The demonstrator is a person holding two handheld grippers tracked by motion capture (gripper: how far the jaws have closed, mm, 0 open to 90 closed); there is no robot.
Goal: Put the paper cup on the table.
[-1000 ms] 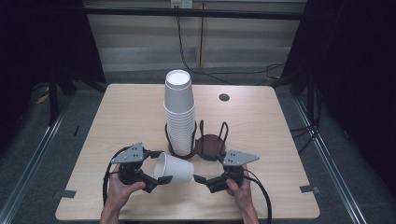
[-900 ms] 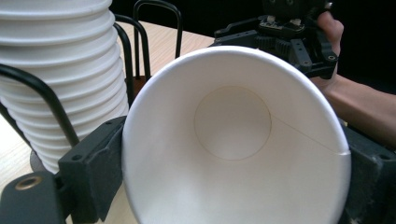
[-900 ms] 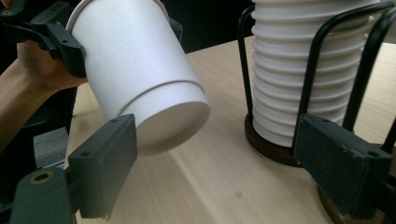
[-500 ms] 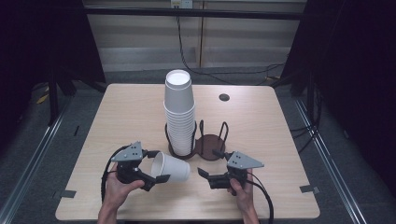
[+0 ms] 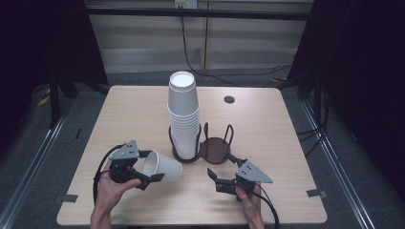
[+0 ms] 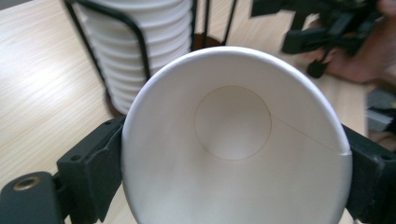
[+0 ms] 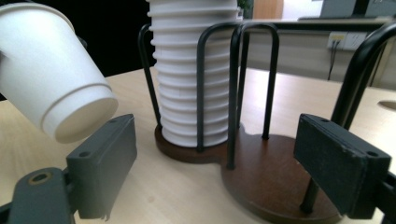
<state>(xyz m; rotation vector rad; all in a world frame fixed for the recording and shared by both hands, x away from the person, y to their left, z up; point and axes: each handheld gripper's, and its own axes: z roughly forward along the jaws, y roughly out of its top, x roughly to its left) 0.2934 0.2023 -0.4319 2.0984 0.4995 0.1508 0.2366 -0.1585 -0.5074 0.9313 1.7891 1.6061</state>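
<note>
Table (image 5: 267,143): light wood top carrying everything; broad bare areas along the left edge, the right edge and the far corners, with a small dark round hole (image 5: 229,99) near the far edge, right of centre.
Cup holder (image 5: 215,149): dark two-bay base with black wire uprights, standing slightly nearer the near edge than the table's middle; left bay filled, right bay bare.
Cup stack (image 5: 184,114): tall column of nested white cups seated in the left bay, rising well above the wire uprights.
Loose cup (image 5: 162,165): single white paper cup, tipped on its side, lifted off the wood near the near-left part of the table, just beside the holder's left bay; mouth turned toward the left gripper's camera, base pointing toward the right gripper.
Left gripper (image 5: 143,177): clamped on the loose cup, one black jaw on each side of the rim, as the left gripper view makes plain.
Right gripper (image 5: 213,177): jaws spread apart and empty, low over the near edge, aimed at the holder's bare right bay, apart from the cup.
Progress: one cup separated and held; judged midway, the cup not yet seated in the right bay or set upright.
Open room: free wood between the two grippers and toward the near-left corner; tight quarters close to the wire uprights and the tall stack, likely to topple if nudged.
</note>
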